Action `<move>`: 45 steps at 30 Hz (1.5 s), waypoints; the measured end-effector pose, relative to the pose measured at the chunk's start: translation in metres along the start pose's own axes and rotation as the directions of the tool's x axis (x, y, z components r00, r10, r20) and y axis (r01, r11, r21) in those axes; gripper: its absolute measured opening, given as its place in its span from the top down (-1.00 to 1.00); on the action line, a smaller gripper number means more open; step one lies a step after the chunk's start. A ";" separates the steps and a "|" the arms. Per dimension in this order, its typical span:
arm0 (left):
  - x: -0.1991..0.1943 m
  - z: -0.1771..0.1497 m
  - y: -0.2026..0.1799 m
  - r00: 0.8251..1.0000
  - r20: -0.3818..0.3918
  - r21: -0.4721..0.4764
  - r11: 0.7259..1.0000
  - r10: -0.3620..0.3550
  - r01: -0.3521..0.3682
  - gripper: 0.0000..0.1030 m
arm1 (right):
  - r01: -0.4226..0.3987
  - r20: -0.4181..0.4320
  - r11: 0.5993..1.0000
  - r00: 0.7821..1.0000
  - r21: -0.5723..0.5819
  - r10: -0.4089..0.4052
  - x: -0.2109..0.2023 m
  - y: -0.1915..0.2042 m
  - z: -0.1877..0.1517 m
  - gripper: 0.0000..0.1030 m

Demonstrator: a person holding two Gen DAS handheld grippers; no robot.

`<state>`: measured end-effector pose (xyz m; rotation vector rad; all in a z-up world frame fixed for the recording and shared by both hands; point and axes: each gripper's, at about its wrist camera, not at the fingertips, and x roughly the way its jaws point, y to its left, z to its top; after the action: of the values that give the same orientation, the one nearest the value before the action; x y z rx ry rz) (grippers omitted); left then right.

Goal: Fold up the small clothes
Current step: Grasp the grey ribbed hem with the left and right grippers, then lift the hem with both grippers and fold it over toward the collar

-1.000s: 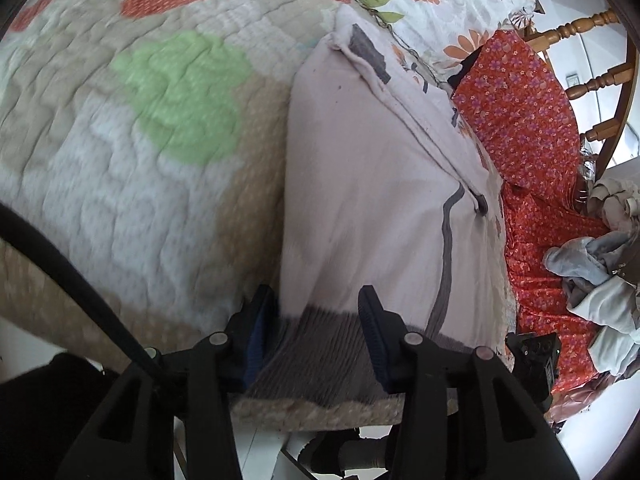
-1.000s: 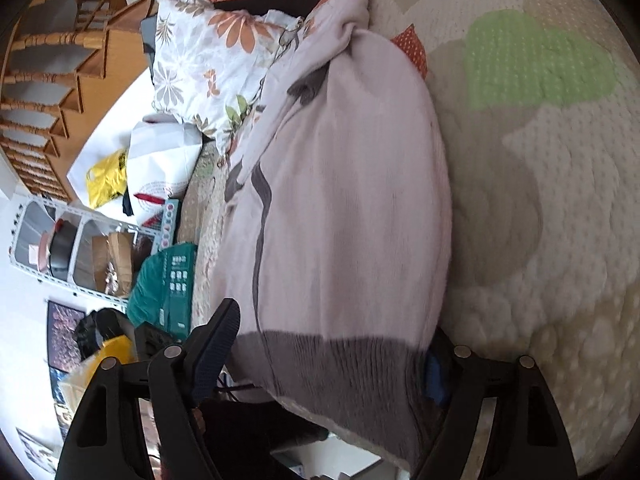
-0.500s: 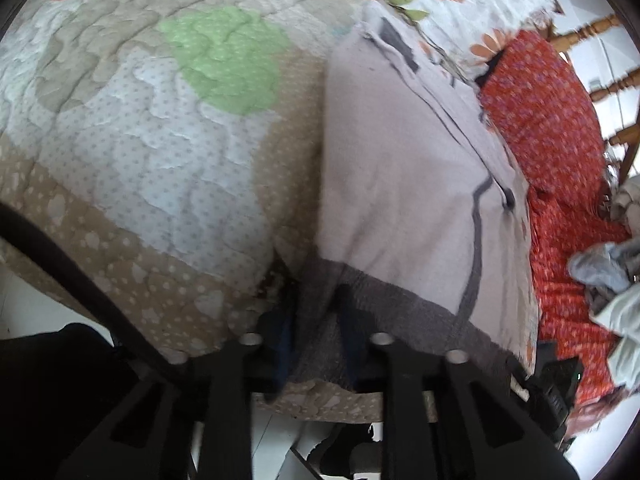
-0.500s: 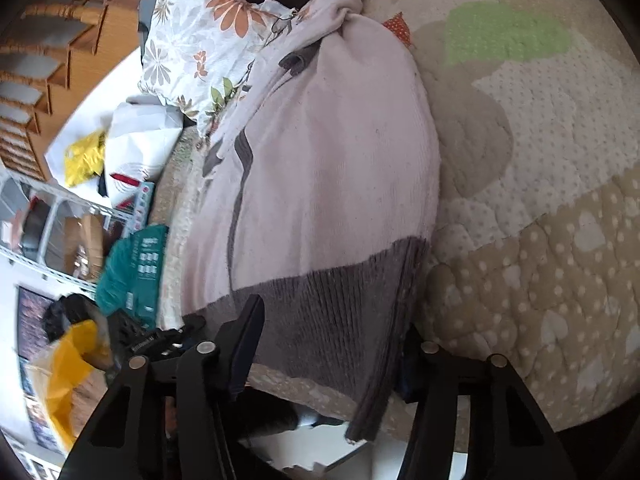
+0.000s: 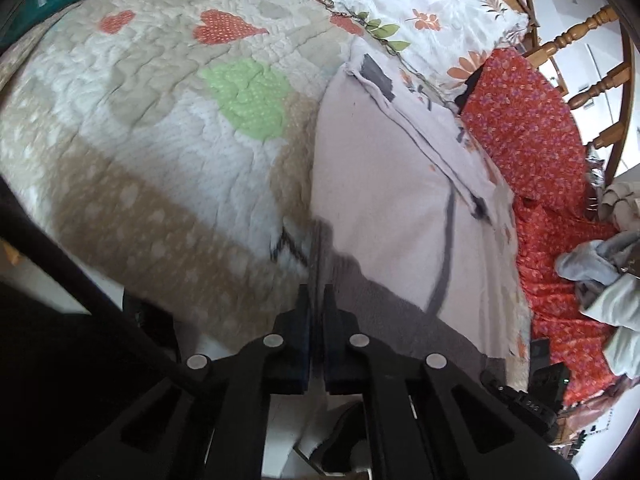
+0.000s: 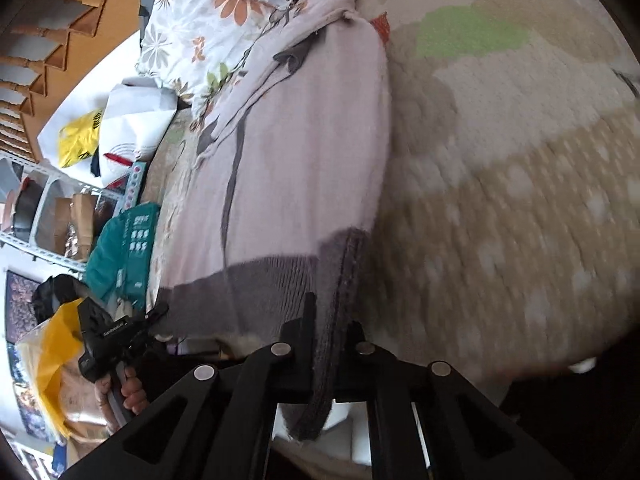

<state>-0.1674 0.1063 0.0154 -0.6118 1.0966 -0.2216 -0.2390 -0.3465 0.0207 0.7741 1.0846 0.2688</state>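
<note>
Quilted bedspread (image 5: 160, 152) in beige and white, with green and red heart patches, covered the bed. On it lay the pale lilac knitted sweater (image 5: 392, 208) with a dark grey ribbed hem (image 6: 256, 292) and a thin grey stripe, stretching away towards a white flower-print pillow (image 5: 424, 12) and, to the right in the left wrist view, an orange-red floral cloth (image 5: 532, 136). The left gripper (image 5: 316, 300) had just closed its jaws, and they pinched the hem at one corner of the sweater. The right gripper (image 6: 328, 320) had likewise just closed, clamping the opposite hem corner, a fold of grey rib hanging down between its fingers. Both views were blurred by motion.
</note>
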 end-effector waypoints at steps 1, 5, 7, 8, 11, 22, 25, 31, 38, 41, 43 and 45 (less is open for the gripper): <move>-0.007 -0.006 0.001 1.000 0.006 0.003 1.000 -0.002 0.002 0.93 | 0.001 -0.005 1.000 1.000 -0.005 -0.001 -0.003 0.000 -0.005 0.92; -0.015 -0.006 0.009 1.000 0.023 0.005 1.000 0.021 -0.021 0.93 | 0.020 -0.020 0.999 1.000 -0.024 -0.021 -0.004 0.002 -0.005 0.92; -0.019 0.002 0.011 0.999 0.035 -0.022 1.000 0.008 -0.007 0.93 | 0.020 -0.021 0.999 1.000 -0.042 -0.021 -0.002 0.012 0.003 0.92; -0.021 0.008 0.010 0.999 0.044 -0.026 1.000 -0.004 0.005 0.93 | 0.018 -0.018 0.998 1.000 -0.060 -0.019 -0.004 0.018 0.007 0.91; -0.028 0.033 -0.009 0.996 0.090 0.009 1.000 -0.019 0.019 0.93 | 0.005 0.012 0.990 1.000 -0.139 -0.003 -0.013 0.049 0.028 0.91; 0.012 0.170 -0.091 0.983 0.180 0.076 0.997 0.015 -0.029 0.93 | 0.053 0.189 0.977 0.982 -0.209 -0.013 -0.018 0.118 0.154 0.91; 0.035 0.203 -0.101 0.979 0.198 0.071 0.996 0.040 -0.056 0.93 | 0.083 0.218 0.978 0.975 -0.193 -0.040 -0.004 0.120 0.190 0.91; 0.089 0.252 -0.101 0.980 0.192 0.025 0.998 0.053 -0.059 0.93 | 0.137 0.196 0.981 0.974 -0.134 -0.110 0.045 0.106 0.253 0.91; 0.145 0.296 -0.091 0.978 0.193 -0.023 0.997 0.076 -0.073 0.93 | 0.171 0.192 0.984 0.969 -0.053 -0.158 0.094 0.069 0.313 0.91; 0.161 0.309 -0.086 0.983 0.182 -0.065 0.998 0.025 -0.014 0.79 | 0.147 0.163 0.989 0.976 -0.003 -0.145 0.113 0.045 0.329 0.87; 0.165 0.312 -0.086 0.983 0.184 -0.077 0.997 0.013 0.001 0.64 | 0.146 0.145 0.989 0.979 0.011 -0.146 0.124 0.033 0.338 0.87; 0.168 0.312 -0.088 0.982 0.186 -0.079 0.997 0.028 -0.013 0.51 | 0.136 0.139 0.990 0.981 0.017 -0.138 0.130 0.024 0.343 0.87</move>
<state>0.1955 0.0678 0.0341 -0.6769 0.9331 -0.1016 0.1238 -0.4058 0.0304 0.7108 1.0011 0.0919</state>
